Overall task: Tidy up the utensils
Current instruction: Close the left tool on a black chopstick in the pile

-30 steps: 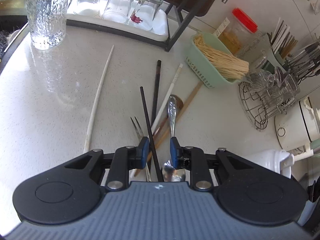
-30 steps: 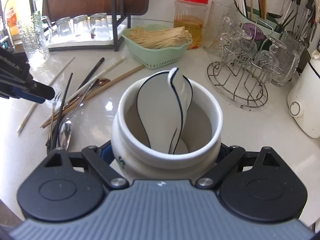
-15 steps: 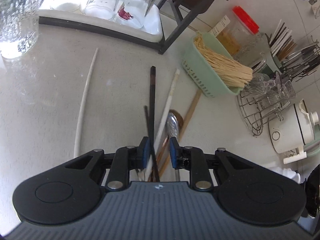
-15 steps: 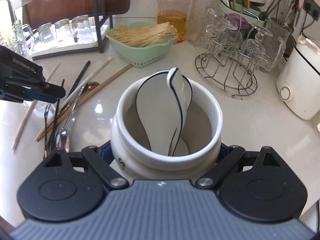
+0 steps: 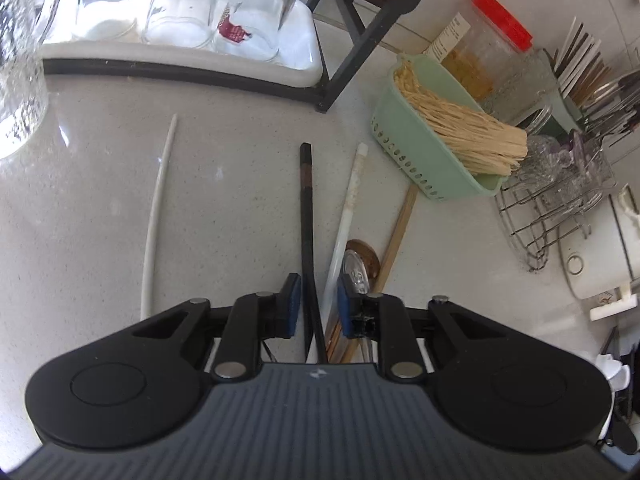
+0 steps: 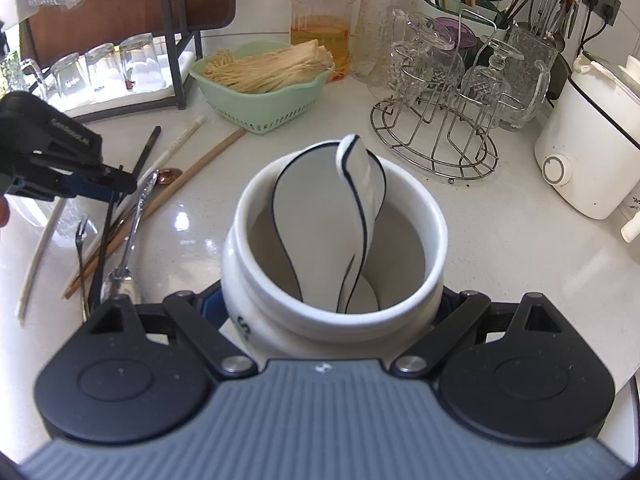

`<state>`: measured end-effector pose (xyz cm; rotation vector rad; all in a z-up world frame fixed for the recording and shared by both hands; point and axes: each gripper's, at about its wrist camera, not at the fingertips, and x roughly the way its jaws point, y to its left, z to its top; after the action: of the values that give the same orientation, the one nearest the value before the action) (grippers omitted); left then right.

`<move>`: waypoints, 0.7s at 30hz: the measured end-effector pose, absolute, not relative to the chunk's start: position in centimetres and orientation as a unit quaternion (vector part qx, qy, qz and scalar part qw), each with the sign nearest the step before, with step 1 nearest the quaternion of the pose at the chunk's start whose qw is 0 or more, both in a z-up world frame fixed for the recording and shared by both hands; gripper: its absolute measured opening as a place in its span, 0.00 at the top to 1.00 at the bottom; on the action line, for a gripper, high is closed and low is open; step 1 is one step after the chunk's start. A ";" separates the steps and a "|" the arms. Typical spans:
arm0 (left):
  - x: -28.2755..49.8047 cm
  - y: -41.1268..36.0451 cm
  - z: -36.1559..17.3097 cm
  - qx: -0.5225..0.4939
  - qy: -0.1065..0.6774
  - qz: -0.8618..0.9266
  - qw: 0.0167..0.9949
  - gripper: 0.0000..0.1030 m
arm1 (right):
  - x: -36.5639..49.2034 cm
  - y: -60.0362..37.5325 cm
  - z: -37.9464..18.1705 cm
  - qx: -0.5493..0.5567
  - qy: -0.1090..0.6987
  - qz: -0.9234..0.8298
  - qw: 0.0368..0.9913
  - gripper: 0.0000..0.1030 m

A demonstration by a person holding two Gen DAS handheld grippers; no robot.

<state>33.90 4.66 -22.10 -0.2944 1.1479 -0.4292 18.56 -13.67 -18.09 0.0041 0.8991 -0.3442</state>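
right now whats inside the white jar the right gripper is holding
One white ceramic spoon with a dark rim stands inside the white jar, its handle leaning on the far rim. The spoon covers part of the jar's floor, so anything beneath it is hidden.

Left wrist view sat on the left gripper (image 5: 314, 300), looked steeply down along its fingers at the white countertop (image 5: 224, 208), very near the loose utensils: a black chopstick (image 5: 306, 200) ran straight up mid-frame. Right wrist view sat on the right gripper (image 6: 332, 304), tilted down less steeply, with a white ceramic jar (image 6: 280, 312) filling the near centre and the counter's back wall visible. Both views shared the green basket (image 5: 404, 152) (image 6: 264, 116), red-lidded jar (image 5: 496, 44) (image 6: 322, 24), wire glass rack (image 5: 536, 224) (image 6: 436, 152), upturned glasses and scattered chopsticks. Right view also caught the left gripper (image 6: 100, 188) at its left edge.
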 end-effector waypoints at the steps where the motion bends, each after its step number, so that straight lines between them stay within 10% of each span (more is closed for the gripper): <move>1: 33.8 4.6 -22.1 -0.137 0.535 -0.202 0.809 0.86 | 18.6 -13.7 -18.1 0.002 0.432 -0.166 0.886 0.09; 21: 31.3 5.2 -17.0 -0.172 0.501 -0.204 0.823 0.96 | 18.0 -13.9 -18.1 -0.012 0.431 -0.137 0.892 0.09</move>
<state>31.29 5.16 -16.95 -0.3668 1.0647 -0.4334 18.05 -13.92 -18.07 -0.0245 0.8940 -0.2835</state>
